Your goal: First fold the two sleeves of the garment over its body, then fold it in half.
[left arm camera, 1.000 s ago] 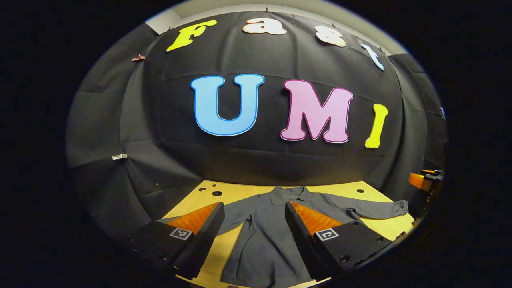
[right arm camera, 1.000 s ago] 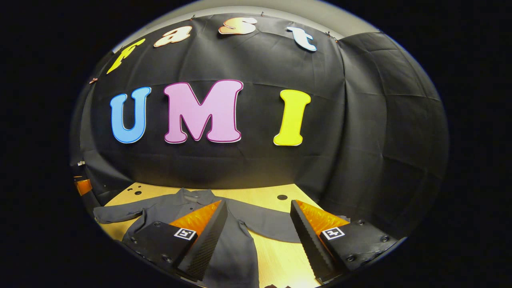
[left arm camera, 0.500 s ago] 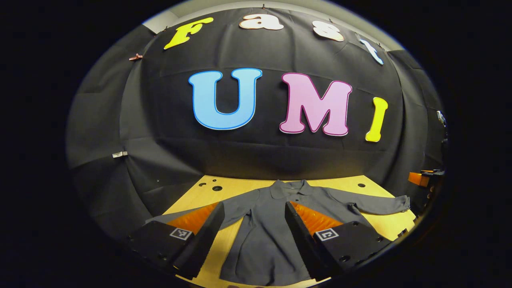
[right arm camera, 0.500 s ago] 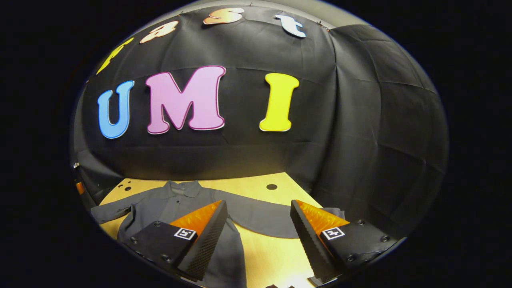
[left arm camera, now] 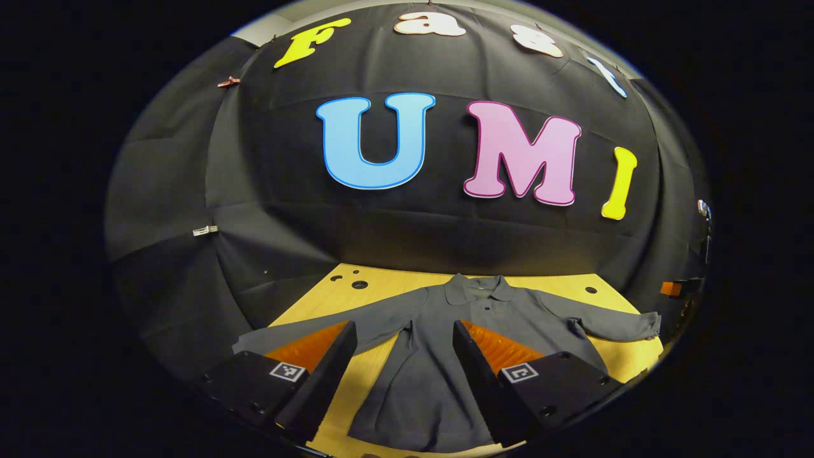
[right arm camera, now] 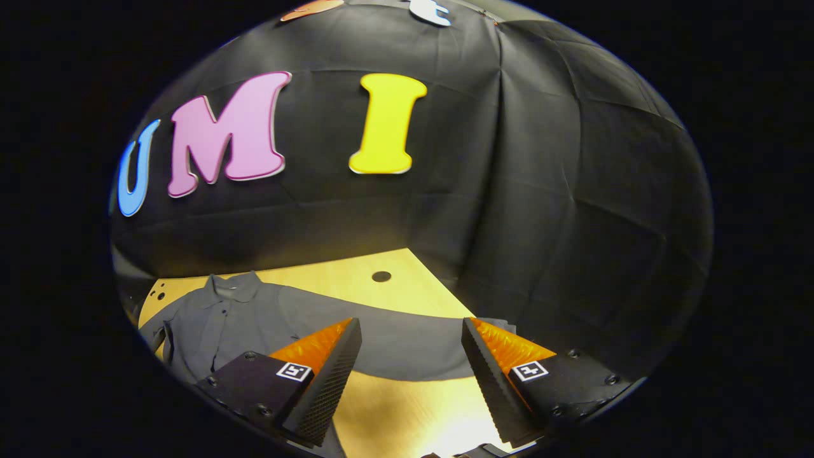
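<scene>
Shirt [left arm camera: 439, 356] lies flat on the wooden surface [left arm camera: 381, 289], both sleeves spread wide, so nothing looks folded yet. Left gripper [left arm camera: 400, 375] and right gripper [right arm camera: 410, 375] hover above it, spread and empty-handed.

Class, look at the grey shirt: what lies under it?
The shirt lies spread on a wooden table, whose bare top shows round it. Whatever is beneath the cloth itself is covered.

left gripper [left arm camera: 402, 331] – fingers spread wide | right gripper [right arm camera: 411, 327] – fingers spread wide
</scene>
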A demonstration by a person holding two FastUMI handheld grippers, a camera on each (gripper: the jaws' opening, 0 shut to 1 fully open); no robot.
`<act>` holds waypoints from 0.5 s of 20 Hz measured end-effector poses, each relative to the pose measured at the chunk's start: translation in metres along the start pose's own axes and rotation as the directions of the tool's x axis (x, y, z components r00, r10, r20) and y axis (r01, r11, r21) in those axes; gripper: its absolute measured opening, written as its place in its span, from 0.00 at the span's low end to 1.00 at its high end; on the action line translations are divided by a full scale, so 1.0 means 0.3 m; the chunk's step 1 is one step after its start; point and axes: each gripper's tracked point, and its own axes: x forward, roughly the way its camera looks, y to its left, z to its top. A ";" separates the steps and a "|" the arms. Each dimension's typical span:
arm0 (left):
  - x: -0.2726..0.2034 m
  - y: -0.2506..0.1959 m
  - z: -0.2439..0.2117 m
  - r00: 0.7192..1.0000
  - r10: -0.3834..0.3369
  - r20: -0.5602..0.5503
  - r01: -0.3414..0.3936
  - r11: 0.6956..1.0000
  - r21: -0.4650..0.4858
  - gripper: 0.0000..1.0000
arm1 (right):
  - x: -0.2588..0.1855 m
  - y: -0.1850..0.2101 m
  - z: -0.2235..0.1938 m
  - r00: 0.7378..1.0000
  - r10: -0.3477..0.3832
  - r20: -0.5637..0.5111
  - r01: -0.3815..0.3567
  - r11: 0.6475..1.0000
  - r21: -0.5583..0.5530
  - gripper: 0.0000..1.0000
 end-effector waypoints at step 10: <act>0.078 -0.052 -0.127 0.987 0.109 -0.117 -0.116 0.991 -0.061 0.96 | 0.320 -0.296 -0.213 0.964 -0.139 -0.226 0.152 0.988 0.041 0.98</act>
